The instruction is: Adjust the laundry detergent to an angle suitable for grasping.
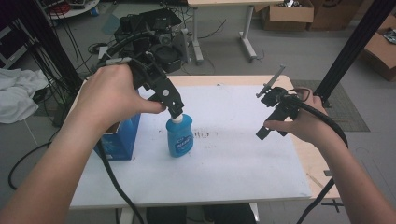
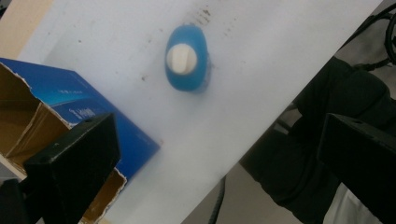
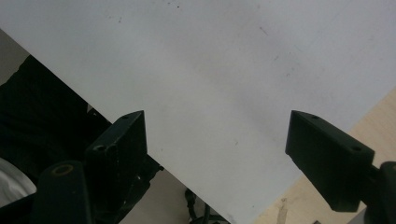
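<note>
Currently my left hand-held gripper (image 2: 212,163) hangs wide above the blue plastic bottle's (image 1: 180,136) white cap (image 2: 181,59); an off-centre descent could topple it.

A bottle (image 1: 180,137) is set upright near the middle of the tabletop (image 1: 233,163). An opened box (image 1: 119,140) is placed just to its left, at the tabletop's left edge. The left tongs (image 1: 175,111) are held directly above the bottle's cap. The right tongs (image 1: 271,109) are held well to the right, over bare tabletop.
</note>
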